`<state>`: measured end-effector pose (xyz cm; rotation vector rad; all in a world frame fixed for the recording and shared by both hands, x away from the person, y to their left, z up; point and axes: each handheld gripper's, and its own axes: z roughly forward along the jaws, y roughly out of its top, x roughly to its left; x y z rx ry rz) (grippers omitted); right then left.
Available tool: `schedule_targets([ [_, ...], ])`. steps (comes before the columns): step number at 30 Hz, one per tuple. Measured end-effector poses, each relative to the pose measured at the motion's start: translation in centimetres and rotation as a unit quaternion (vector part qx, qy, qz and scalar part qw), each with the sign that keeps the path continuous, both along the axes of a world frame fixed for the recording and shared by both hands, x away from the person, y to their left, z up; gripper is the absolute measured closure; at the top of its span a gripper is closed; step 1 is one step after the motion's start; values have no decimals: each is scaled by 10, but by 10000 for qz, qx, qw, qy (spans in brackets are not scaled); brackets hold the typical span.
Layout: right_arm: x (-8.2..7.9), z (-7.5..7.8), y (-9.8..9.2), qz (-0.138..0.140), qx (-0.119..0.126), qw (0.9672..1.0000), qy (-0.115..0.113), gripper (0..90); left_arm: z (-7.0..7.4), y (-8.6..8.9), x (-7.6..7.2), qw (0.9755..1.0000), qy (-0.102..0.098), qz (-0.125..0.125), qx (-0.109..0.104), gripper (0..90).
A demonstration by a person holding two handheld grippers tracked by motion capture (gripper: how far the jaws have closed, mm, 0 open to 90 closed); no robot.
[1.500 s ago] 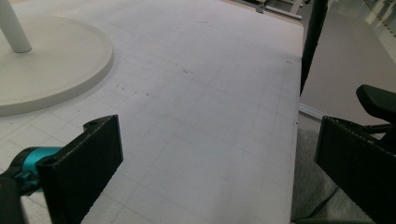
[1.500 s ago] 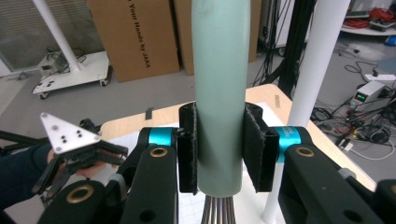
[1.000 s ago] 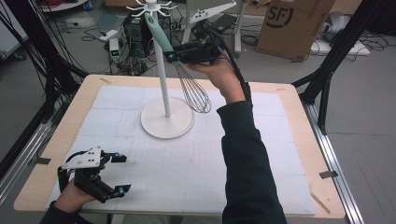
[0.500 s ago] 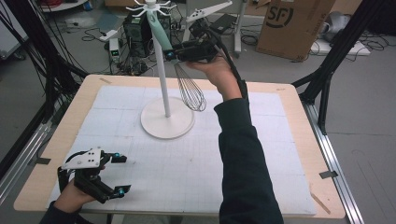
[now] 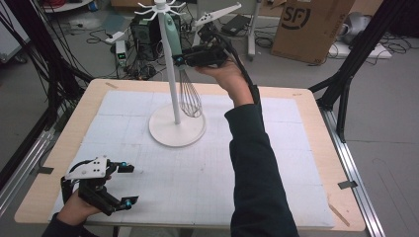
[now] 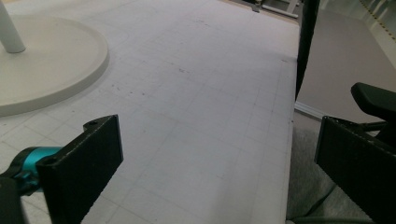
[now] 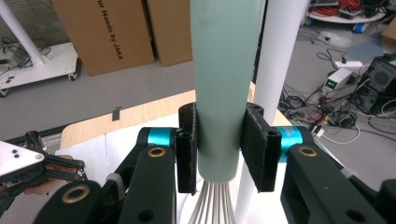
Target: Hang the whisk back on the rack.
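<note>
Right gripper view showed the right gripper jaws clamped on the whisk handle, hanging upright beside the stand; the left gripper idled, jaws apart.

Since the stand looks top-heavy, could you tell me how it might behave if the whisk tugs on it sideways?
The white stand probably resists light tugs: its round base is broad and flat on the mat. Its pole is tall and thin, so a hard pull near the top could tip it. The right gripper clamps the whisk handle, which looks smooth, maybe slippery.
</note>
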<state>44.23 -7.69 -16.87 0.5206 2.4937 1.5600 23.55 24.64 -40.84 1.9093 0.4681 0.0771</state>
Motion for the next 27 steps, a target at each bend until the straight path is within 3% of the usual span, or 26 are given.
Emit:
schedule_targets([
  [8,-10,1,-5,313,138,9994,-39,576,0,1,-1,10000,-10,11,6,17],
  [13,-22,-1,-12,709,254,9972,-22,523,0,2,0,10000,5,1,-3,17],
  [20,-36,-11,-27,1031,450,9936,48,437,1,3,0,10000,23,28,-50,17],
  [23,-43,-16,-33,1086,535,9926,130,339,1,4,0,9999,52,48,-113,17],
  [27,-52,-23,-41,1184,580,9911,187,288,2,5,0,9999,61,58,-141,17],
])
